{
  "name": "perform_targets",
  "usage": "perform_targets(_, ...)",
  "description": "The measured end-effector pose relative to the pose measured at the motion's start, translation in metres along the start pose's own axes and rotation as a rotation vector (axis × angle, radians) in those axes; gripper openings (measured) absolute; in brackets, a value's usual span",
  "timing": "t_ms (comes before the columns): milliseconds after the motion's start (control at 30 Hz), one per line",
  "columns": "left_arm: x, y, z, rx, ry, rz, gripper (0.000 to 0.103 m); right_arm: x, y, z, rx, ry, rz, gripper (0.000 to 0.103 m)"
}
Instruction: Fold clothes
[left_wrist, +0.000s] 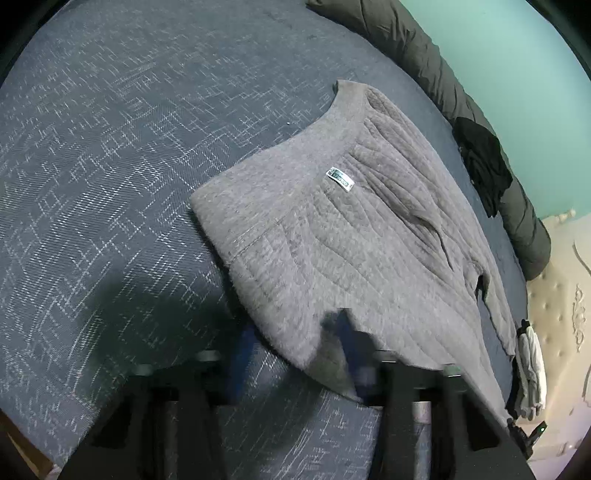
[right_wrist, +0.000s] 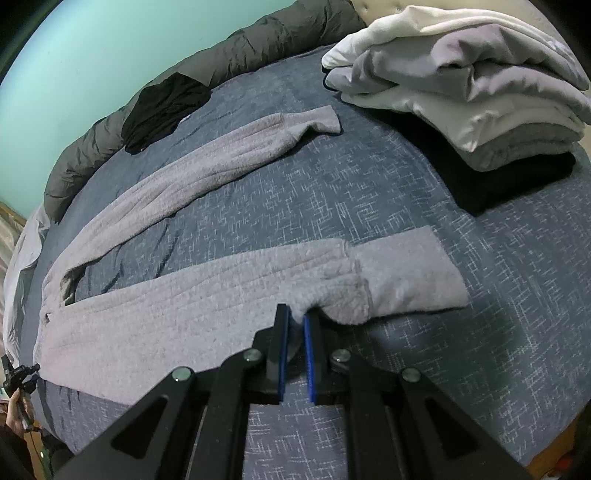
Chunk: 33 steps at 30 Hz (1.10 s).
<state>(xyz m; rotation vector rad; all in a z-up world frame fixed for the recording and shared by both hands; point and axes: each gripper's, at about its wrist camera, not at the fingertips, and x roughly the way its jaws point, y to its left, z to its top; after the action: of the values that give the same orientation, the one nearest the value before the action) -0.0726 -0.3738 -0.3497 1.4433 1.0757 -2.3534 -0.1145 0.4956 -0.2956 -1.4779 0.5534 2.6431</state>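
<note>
A bed (right_wrist: 424, 221) with a dark blue patterned cover fills both views. A grey fleece sweater (left_wrist: 332, 236) lies flat across it, sleeves spread. A stack of folded clothes (right_wrist: 480, 92) sits far right. The right tool (right_wrist: 295, 315) is nearly closed, pinching the sweater's near edge. The left tool (left_wrist: 295, 332), blurred, looks wide open at the sweater's edge.

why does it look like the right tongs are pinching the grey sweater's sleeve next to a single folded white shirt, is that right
Not a single shirt: the right wrist view shows a stack of folded clothes, white, grey and black. The right tongs do pinch the grey sweater by its sleeve.
</note>
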Motion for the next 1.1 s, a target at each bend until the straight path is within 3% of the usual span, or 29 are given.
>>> perform_targets(67, -0.005, -0.003, 0.002, 0.013, -0.017, -0.01, 0.009, -0.001, 0.0, 0.002, 0.002, -0.003, 0.007, 0.007)
perform_targets(500, -0.07, -0.07, 0.05, 0.118, -0.15, -0.06, 0.004, -0.027, 0.02, 0.055, -0.004, -0.054, 0.05, 0.007)
perform_targets(833, -0.065, -0.127, 0.117, 0.131, -0.199, -0.06, 0.004, -0.03, 0.042, 0.132, -0.011, -0.075, 0.035, 0.007)
perform_targets(1100, -0.034, -0.163, 0.173, 0.151, -0.192, -0.042, 0.004, 0.017, 0.051, 0.188, 0.008, -0.027, -0.012, 0.007)
